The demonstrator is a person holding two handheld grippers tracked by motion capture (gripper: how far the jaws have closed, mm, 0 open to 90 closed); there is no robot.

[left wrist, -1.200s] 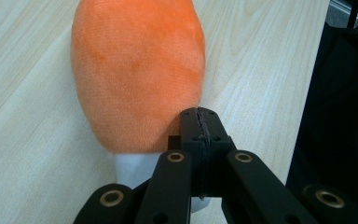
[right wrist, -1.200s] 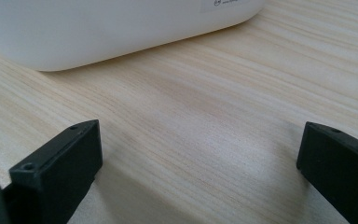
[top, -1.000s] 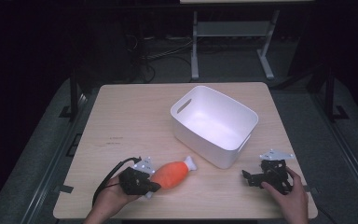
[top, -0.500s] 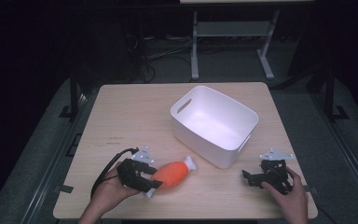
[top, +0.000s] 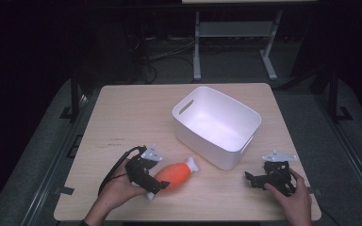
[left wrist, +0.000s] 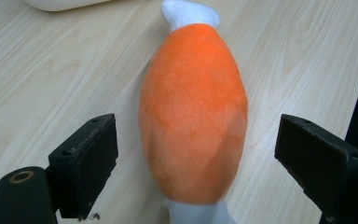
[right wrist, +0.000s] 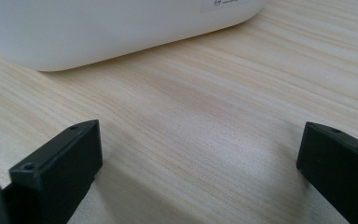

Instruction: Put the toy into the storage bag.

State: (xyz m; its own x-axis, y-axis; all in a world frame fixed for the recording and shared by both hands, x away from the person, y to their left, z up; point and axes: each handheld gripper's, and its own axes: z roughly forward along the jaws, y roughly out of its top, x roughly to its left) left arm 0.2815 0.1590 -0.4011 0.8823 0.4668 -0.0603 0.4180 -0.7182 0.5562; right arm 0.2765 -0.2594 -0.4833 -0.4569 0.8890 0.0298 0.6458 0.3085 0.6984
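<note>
Orange plush drumstick (left wrist: 193, 112) between open left tongs (left wrist: 193, 154) — untouched

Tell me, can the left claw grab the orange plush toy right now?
Probably yes. The left claw has just been opening, and the orange plush toy lies on the table between its jaws, with gaps on both sides and nothing blocking.

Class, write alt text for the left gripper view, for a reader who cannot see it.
An orange plush toy with white ends lies lengthwise on the pale wooden table, between the two black jaws of the left tool, which stand open with a gap on either side of it. The rim of a white bin shows at the top edge.
</note>
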